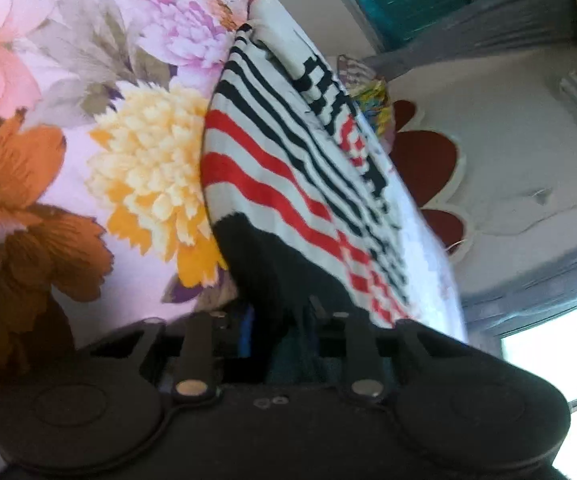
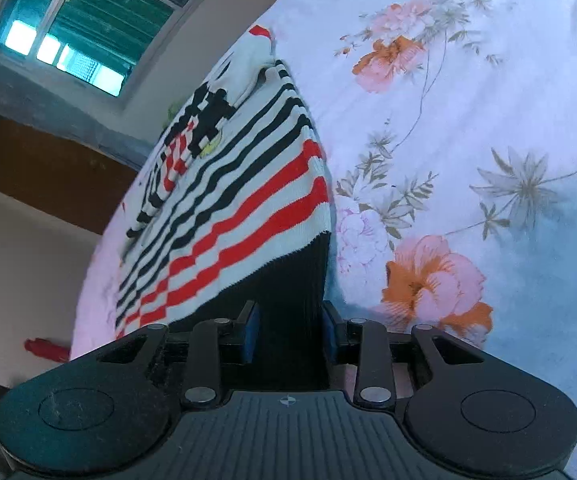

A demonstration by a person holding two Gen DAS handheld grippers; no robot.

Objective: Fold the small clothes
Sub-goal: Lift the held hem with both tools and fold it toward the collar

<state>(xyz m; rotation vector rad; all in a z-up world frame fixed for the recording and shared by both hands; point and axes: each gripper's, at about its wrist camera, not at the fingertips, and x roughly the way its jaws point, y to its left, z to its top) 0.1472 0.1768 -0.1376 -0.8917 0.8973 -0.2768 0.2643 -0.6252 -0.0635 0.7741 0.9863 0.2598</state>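
Flowered bedsheet (image 2: 488, 120) is spread beneath; the striped garment (image 2: 228, 184) is stretched lengthwise away, its black hem pinched by both jaws.

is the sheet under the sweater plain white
No, the sheet under the striped sweater is printed with pink and orange flowers.

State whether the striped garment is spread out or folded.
Spread out: the striped garment lies flat on the floral sheet, stripes unbroken, black hem between both grippers' pads.
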